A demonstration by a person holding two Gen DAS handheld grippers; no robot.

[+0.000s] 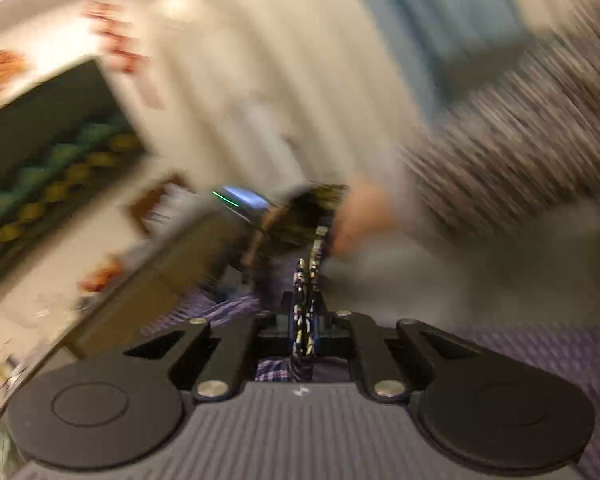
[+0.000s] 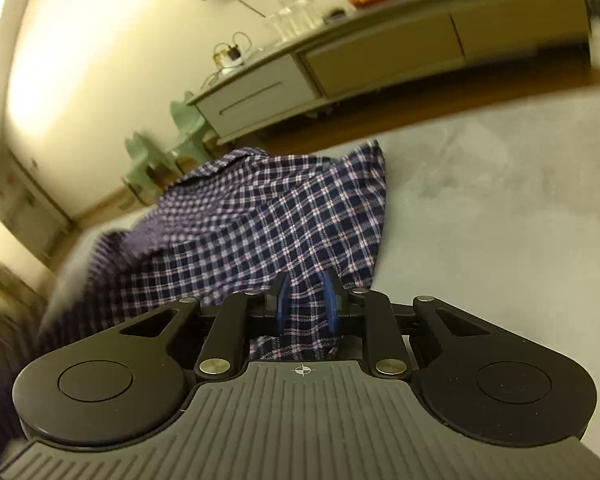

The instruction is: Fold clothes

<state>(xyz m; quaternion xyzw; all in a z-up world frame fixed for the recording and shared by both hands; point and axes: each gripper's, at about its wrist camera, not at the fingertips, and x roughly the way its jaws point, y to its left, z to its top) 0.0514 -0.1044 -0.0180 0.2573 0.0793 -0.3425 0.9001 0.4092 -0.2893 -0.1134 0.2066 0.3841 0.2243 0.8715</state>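
Note:
A navy, white and red plaid shirt (image 2: 268,216) hangs from my right gripper (image 2: 306,296) and drapes ahead onto a pale grey surface (image 2: 500,220). A fold of the shirt is bunched between the gripper's blue pads (image 2: 332,304), which are shut on it. The left wrist view is badly motion-blurred. There my left gripper (image 1: 306,280) has its fingers pressed together, with a strip of plaid shirt (image 1: 274,374) pinched low between them. Just beyond it, a hand (image 1: 364,216) holds a dark device, and a striped grey sleeve (image 1: 520,152) runs off to the right.
A long low cabinet (image 2: 380,56) with glassware and cables on top stands against the cream wall. Pale green chairs (image 2: 152,160) sit at its left end. A strip of wood floor (image 2: 420,104) lies between cabinet and grey surface. A dark framed picture (image 1: 48,152) hangs on the wall.

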